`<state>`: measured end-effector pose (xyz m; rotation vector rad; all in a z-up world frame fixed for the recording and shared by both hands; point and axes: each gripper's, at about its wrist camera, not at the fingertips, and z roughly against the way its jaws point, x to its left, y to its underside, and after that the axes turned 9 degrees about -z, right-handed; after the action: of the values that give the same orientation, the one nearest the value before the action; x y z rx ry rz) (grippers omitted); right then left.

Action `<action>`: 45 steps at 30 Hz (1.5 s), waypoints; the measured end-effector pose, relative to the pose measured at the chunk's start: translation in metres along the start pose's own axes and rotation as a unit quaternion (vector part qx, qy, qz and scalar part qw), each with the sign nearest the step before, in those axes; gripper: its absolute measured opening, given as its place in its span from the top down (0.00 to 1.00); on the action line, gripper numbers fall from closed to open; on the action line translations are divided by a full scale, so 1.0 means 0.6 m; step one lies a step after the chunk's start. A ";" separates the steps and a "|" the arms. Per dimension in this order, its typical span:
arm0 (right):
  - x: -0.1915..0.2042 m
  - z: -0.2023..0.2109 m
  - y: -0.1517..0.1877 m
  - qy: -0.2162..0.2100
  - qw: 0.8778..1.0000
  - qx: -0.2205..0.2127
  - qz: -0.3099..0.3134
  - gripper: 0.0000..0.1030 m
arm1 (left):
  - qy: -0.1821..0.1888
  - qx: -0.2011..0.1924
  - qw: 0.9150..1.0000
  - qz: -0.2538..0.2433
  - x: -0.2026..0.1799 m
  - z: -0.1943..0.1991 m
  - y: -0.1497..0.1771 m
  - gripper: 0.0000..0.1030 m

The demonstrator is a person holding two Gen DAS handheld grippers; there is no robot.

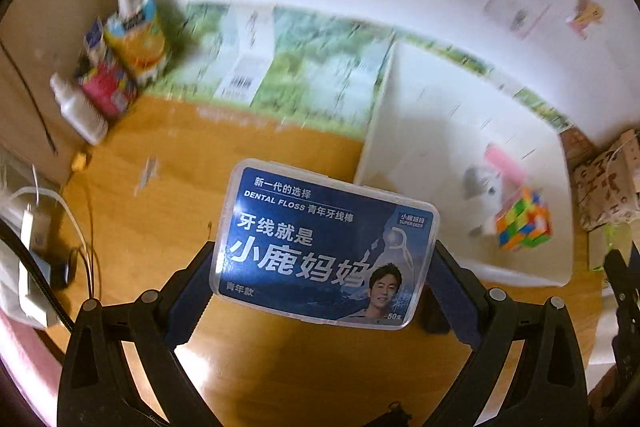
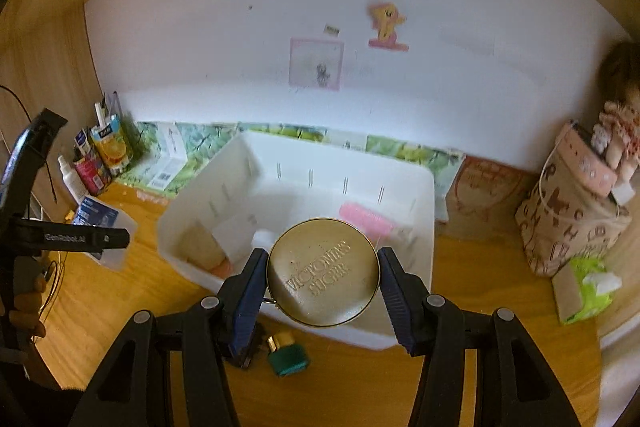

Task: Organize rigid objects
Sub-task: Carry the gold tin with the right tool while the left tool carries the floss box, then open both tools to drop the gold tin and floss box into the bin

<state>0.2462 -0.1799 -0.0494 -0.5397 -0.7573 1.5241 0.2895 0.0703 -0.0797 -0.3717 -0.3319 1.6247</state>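
My left gripper is shut on a clear dental floss box with a blue label and holds it above the wooden desk. My right gripper is shut on a round gold tin over the front rim of a white plastic bin. The bin also shows in the left wrist view, to the right of the floss box. In it lie a Rubik's cube, a pink comb and a tan object. The floss box also shows at the left of the right wrist view.
A small green bottle lies on the desk in front of the bin. A juice carton, a red packet and a white spray bottle stand at the back left. A patterned bag and tissues are at the right.
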 end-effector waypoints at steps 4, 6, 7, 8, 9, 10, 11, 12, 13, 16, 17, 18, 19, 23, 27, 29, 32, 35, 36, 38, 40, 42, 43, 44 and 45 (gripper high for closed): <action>-0.006 -0.007 -0.027 -0.003 1.000 -0.018 0.005 0.46 | 0.013 -0.035 0.999 -0.018 -0.023 0.016 -0.024 0.04; -0.007 -0.011 -0.035 -0.005 1.000 -0.026 0.007 0.46 | 0.018 -0.057 0.998 -0.030 -0.038 0.022 -0.033 0.04; -0.007 -0.015 -0.040 -0.007 1.000 -0.030 0.008 0.46 | 0.022 -0.069 0.997 -0.038 -0.045 0.023 -0.037 0.04; -0.008 -0.018 -0.046 -0.010 0.999 -0.036 0.010 0.46 | 0.026 -0.079 0.996 -0.043 -0.052 0.024 -0.040 0.04; -0.010 -0.019 -0.049 -0.013 0.999 -0.040 0.012 0.46 | 0.030 -0.087 0.995 -0.048 -0.058 0.026 -0.042 0.04; -0.011 -0.022 -0.052 -0.015 0.999 -0.045 0.014 0.46 | 0.035 -0.097 0.993 -0.052 -0.065 0.026 -0.045 0.04; -0.012 -0.025 -0.055 -0.016 0.998 -0.050 0.016 0.46 | 0.042 -0.107 0.992 -0.054 -0.071 0.026 -0.046 0.04; -0.014 -0.030 -0.058 -0.018 0.998 -0.054 0.016 0.46 | 0.048 -0.116 0.991 -0.056 -0.075 0.027 -0.047 0.04; -0.016 -0.031 -0.059 -0.020 0.998 -0.055 0.015 0.46 | 0.053 -0.126 0.989 -0.058 -0.079 0.027 -0.048 0.04; -0.024 -0.041 -0.061 -0.033 0.997 -0.066 0.012 0.46 | 0.064 -0.162 0.982 -0.068 -0.094 0.032 -0.049 0.04; -0.029 -0.046 -0.060 -0.037 0.997 -0.069 0.009 0.46 | 0.068 -0.175 0.979 -0.073 -0.099 0.033 -0.050 0.04; -0.031 -0.047 -0.060 -0.040 0.997 -0.070 0.006 0.46 | 0.071 -0.186 0.977 -0.076 -0.102 0.033 -0.052 0.04; -0.035 -0.052 -0.060 -0.047 0.996 -0.071 0.003 0.46 | 0.073 -0.198 0.974 -0.078 -0.106 0.034 -0.053 0.04; -0.044 -0.065 -0.057 -0.065 0.995 -0.074 0.001 0.46 | 0.080 -0.243 0.963 -0.080 -0.119 0.039 -0.060 0.04; -0.048 -0.072 -0.056 -0.081 0.994 -0.077 0.011 0.46 | 0.083 -0.256 0.961 -0.068 -0.125 0.033 -0.072 0.04; -0.052 -0.076 -0.054 -0.094 0.992 -0.081 0.010 0.42 | 0.083 -0.252 0.962 -0.065 -0.130 0.025 -0.077 0.04; -0.059 -0.082 -0.051 -0.112 0.990 -0.087 0.001 0.33 | 0.085 -0.240 0.966 -0.056 -0.138 0.011 -0.081 0.03; -0.064 -0.097 -0.051 -0.128 0.989 -0.078 0.001 0.25 | 0.093 -0.227 0.968 -0.045 -0.142 -0.001 -0.080 0.03; -0.066 -0.103 -0.050 -0.131 0.989 -0.073 0.003 0.25 | 0.093 -0.223 0.969 -0.043 -0.144 -0.004 -0.079 0.03; -0.068 -0.112 -0.050 -0.134 0.989 -0.063 0.004 0.24 | 0.088 -0.217 0.971 -0.040 -0.147 -0.010 -0.079 0.04; -0.071 -0.118 -0.049 -0.137 0.989 -0.057 0.003 0.22 | 0.083 -0.214 0.973 -0.037 -0.150 -0.012 -0.077 0.04; -0.075 -0.121 -0.048 -0.142 0.988 -0.055 -0.001 0.21 | 0.073 -0.218 0.973 -0.031 -0.151 -0.009 -0.076 0.03; -0.077 -0.121 -0.048 -0.145 0.988 -0.054 -0.003 0.21 | 0.072 -0.222 0.972 -0.027 -0.150 -0.006 -0.076 0.03; -0.079 -0.121 -0.048 -0.147 0.988 -0.054 -0.003 0.21 | 0.069 -0.225 0.972 -0.023 -0.149 -0.003 -0.076 0.02; -0.080 -0.121 -0.048 -0.149 0.987 -0.054 -0.003 0.21 | 0.069 -0.227 0.971 -0.019 -0.147 0.000 -0.076 0.02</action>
<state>0.3231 -0.2170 -0.0818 -0.3908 -1.0761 1.5837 0.3372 -0.0137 -0.0564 -0.8162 -0.6030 1.4685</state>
